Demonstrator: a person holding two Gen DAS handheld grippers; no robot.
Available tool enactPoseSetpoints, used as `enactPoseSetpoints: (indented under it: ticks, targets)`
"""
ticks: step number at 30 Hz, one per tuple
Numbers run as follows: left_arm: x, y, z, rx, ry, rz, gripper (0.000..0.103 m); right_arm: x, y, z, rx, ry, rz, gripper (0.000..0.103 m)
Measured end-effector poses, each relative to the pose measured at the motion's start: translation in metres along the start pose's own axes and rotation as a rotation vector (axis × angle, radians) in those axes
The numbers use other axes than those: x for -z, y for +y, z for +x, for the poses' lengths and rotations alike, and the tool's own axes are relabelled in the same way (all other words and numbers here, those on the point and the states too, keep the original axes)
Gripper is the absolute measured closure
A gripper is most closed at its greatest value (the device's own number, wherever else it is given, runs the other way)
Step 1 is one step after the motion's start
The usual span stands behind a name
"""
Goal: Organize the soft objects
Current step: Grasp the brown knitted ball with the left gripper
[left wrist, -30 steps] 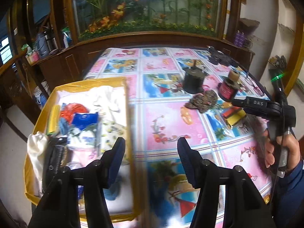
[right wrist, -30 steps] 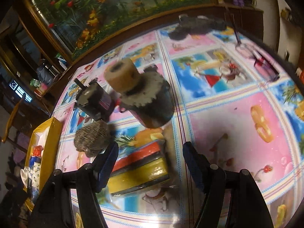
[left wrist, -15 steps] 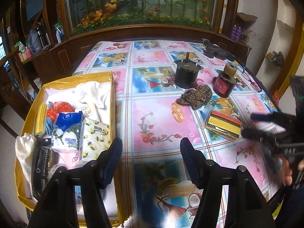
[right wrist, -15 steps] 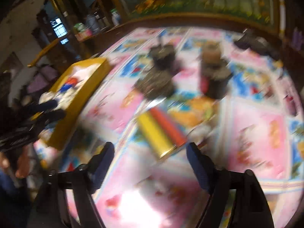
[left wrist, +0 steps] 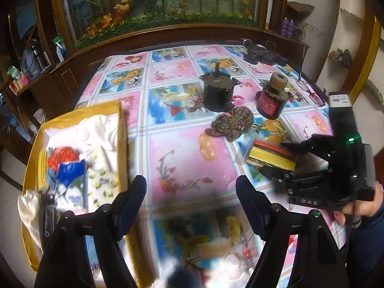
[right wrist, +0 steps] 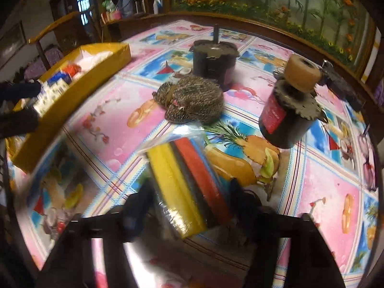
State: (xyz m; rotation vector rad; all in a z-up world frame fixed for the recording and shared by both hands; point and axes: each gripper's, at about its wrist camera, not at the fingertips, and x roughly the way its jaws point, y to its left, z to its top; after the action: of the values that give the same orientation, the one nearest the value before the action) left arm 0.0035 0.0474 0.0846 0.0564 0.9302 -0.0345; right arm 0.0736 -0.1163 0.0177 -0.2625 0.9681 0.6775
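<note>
Right wrist view fills most of its frame with the cartoon-print tablecloth (right wrist: 182, 100). The yellow box (right wrist: 72, 96) runs along the upper left, already holding packets and cloth. At upper centre stands a black motor (right wrist: 213, 60), and at upper right a tilted second motor with a tan roller (right wrist: 288, 120). Just below the black motor, touching it or nearly so, lies a brown knitted bundle (right wrist: 192, 103).

At lower centre sits the task's thing in hand: a plastic-wrapped sponge pack (right wrist: 189, 187), with yellow, dark and red layers. The right gripper (right wrist: 189, 204) has just been closing, and its jaws bracket the pack's near end; blur hides whether the pads press yet. I judge the pack light and squashy under a slick, crinkly film, so a hold across the layers at mid-thickness should stop it sliding out.

Left wrist view puts the left gripper (left wrist: 192, 199) at bottom centre. It has just been opening, and its jaws stand spread and empty over the cloth beside the box.

The knitted bundle looks limp; I would pinch it at its bulk, not an edge.
</note>
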Motion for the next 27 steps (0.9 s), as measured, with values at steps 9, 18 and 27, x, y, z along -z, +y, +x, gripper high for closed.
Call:
enactPoseSetpoints:
  ticks: [9,18,27]
  targets:
    - [-0.058,-0.047,0.059,-0.037,0.043,0.108,0.024,0.028,-0.044,-0.028,-0.023,-0.036,0.150,0.049]
    - [-0.076,-0.076,0.120,-0.046,0.105,0.187,0.024,0.026,-0.048,-0.025,-0.023,-0.038,0.158,0.047]
    - [-0.047,-0.061,0.113,-0.029,0.087,0.030,0.044,0.025,-0.047,-0.025,-0.018,-0.037,0.152,0.047]
